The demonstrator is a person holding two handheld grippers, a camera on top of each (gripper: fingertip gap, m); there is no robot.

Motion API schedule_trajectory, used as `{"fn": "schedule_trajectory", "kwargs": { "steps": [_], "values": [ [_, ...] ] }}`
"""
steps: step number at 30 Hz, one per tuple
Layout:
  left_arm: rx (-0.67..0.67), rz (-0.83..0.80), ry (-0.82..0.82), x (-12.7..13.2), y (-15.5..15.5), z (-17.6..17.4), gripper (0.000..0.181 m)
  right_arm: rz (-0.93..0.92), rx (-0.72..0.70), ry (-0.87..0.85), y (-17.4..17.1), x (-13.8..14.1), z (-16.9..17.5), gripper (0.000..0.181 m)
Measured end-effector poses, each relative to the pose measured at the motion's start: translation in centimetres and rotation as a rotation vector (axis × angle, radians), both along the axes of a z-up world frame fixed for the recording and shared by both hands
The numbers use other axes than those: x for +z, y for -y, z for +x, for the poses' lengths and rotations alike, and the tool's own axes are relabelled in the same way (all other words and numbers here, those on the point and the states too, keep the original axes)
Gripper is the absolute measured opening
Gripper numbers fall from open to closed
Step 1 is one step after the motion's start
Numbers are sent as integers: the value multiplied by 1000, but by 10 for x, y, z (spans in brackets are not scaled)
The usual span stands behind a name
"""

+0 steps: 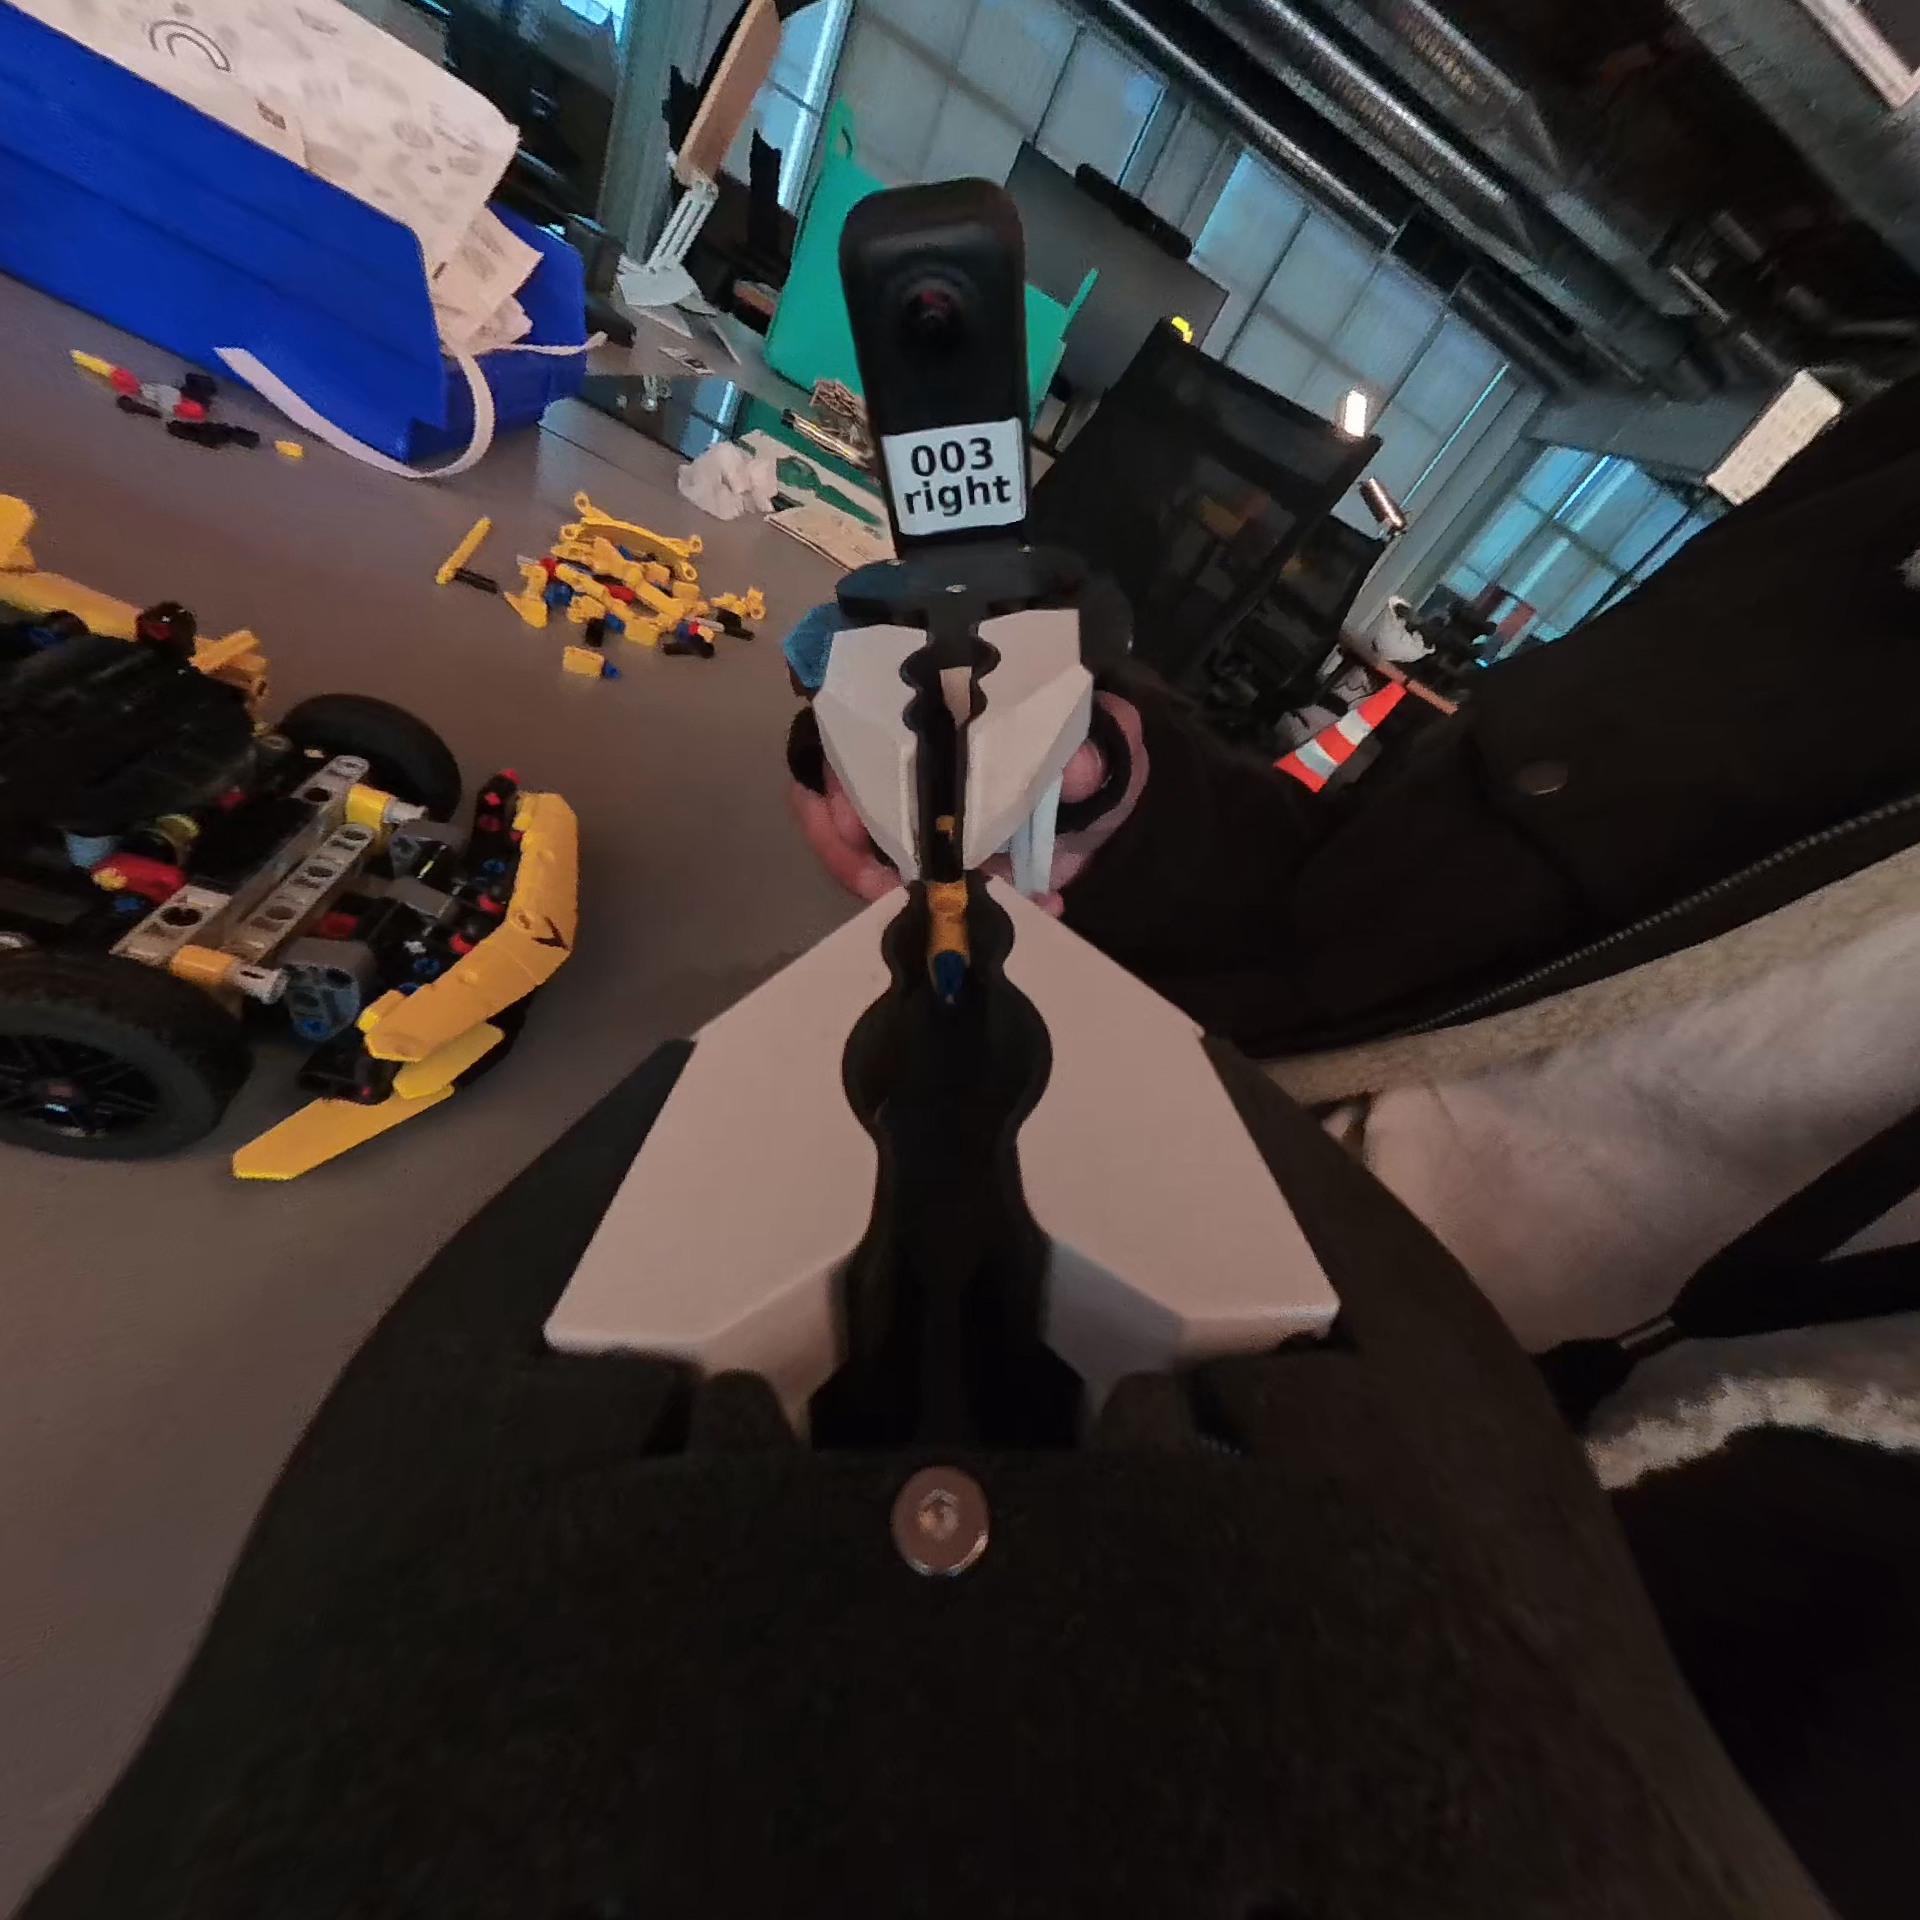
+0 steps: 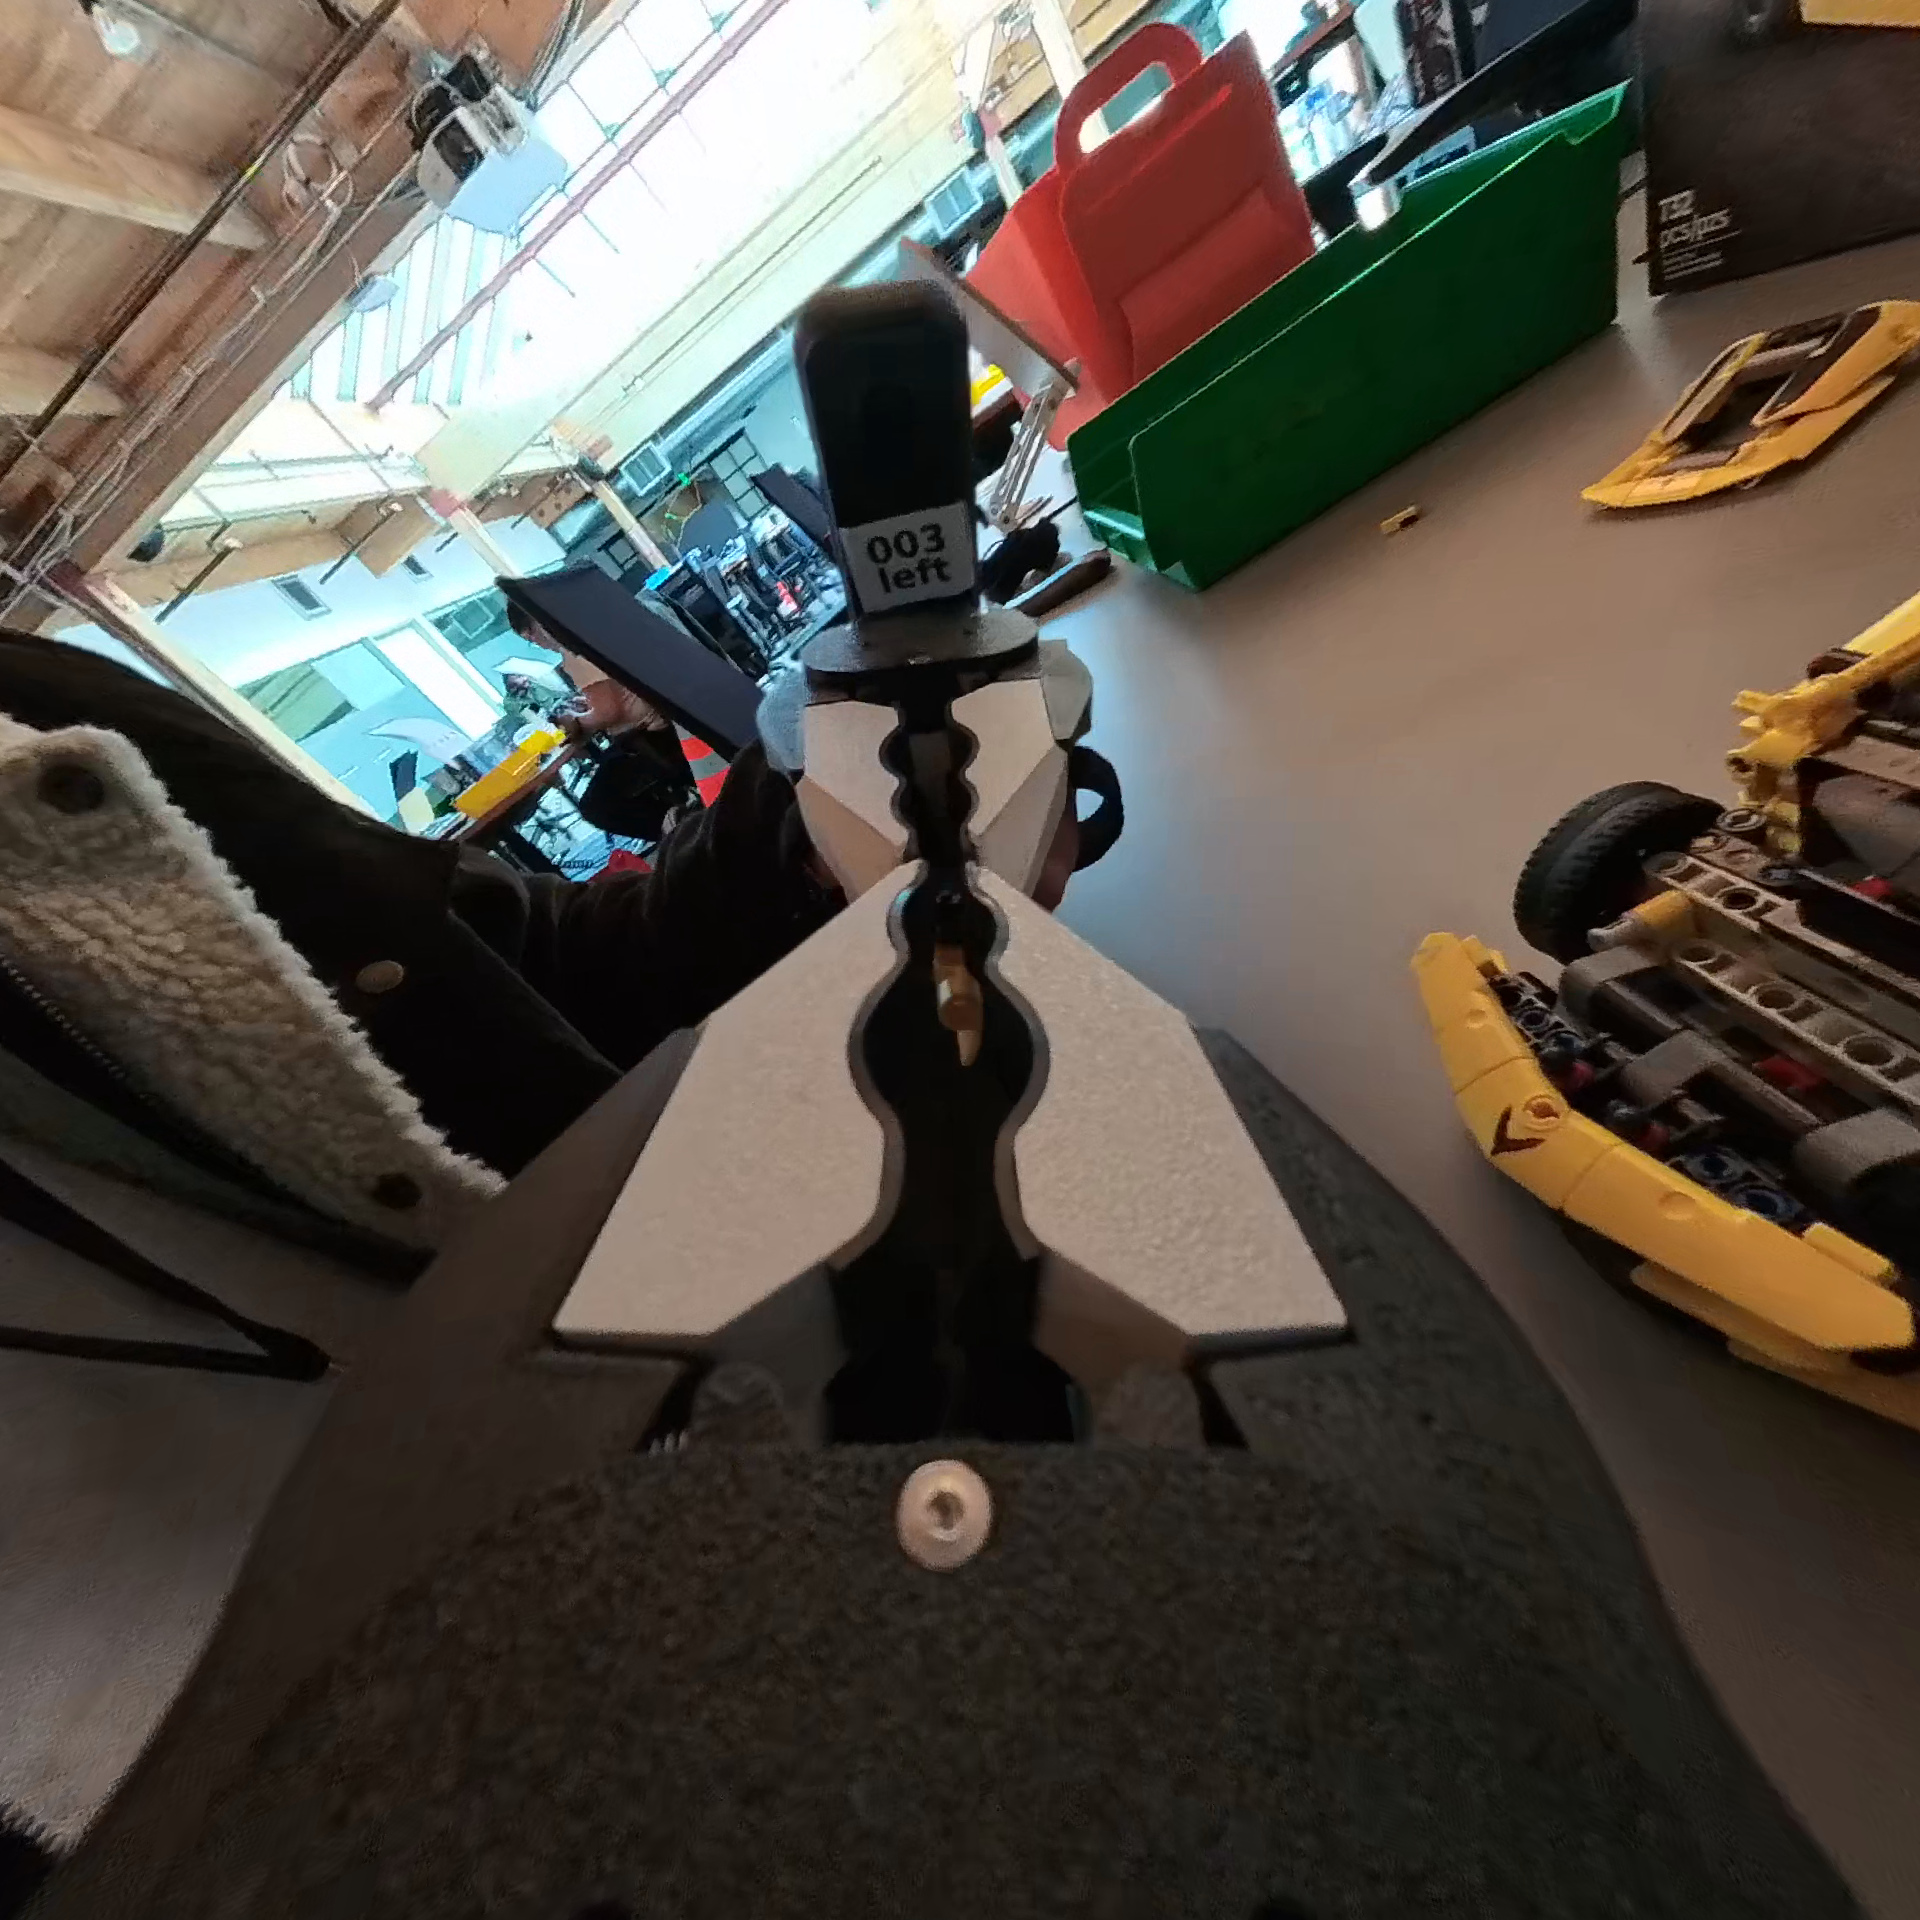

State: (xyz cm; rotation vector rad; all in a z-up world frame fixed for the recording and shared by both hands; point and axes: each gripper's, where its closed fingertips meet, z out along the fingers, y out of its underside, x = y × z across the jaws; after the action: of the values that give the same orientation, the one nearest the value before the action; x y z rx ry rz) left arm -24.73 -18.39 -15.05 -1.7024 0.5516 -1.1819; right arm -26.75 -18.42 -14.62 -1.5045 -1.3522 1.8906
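Facing each other tip to tip, the left gripper (image 1: 948, 971) and right gripper (image 2: 948, 935) are being held above the grey table (image 1: 644, 831). A small yellow pin piece (image 1: 948, 930) is being pinched by both, fingers clenched on its opposite ends. Judged light, stiff and slippery, it is best being gripped along its shaft. A partly built yellow model car (image 1: 260, 894) and a loose brick pile (image 1: 634, 587) are lying nearby on the table.

close wrist views, facing each other
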Motion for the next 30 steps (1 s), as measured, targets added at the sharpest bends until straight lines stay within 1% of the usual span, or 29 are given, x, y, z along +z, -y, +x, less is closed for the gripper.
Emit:
{"fn": "schedule_trajectory", "kwargs": {
  "steps": [4,5,7,11,13,15,17,19,22,25,27,28,29,30],
  "values": [
    [2,1,23,3,0,-2,6,18,-21,-36,0,3,-1,4],
    [-3,-3,34,4,1,-2,6,8,-21,-41,-1,3,-1,7],
    [1,-6,40,4,0,-3,6,1,-4,-34,-1,3,1,4],
    [3,-6,34,4,0,-3,6,-14,12,-30,0,1,1,4],
    [0,-2,53,6,0,-2,6,-1,8,-38,-1,4,2,3],
    [-17,-11,74,7,1,0,7,-31,10,-55,-1,7,2,3],
    [-41,-48,51,0,1,5,16,-60,17,-61,-2,9,3,3],
    [-26,-25,24,0,1,6,5,-55,2,-60,-4,8,2,3],
    [7,9,5,1,-1,6,5,-83,-13,-61,-7,10,1,3],
    [34,-4,44,4,-7,4,6,-162,-40,-74,-14,14,-1,2],
    [41,-21,61,3,-10,4,5,-162,-64,-83,-18,15,-3,1],
    [20,-49,21,-5,-7,7,4,-224,-109,-199,-29,34,3,3],
    [-10,-78,-68,-19,-3,14,4,-394,-185,-392,-61,66,23,1],
    [-23,-61,-124,-24,-1,21,5,-480,-217,-436,-89,74,38,1]
  ]
}}
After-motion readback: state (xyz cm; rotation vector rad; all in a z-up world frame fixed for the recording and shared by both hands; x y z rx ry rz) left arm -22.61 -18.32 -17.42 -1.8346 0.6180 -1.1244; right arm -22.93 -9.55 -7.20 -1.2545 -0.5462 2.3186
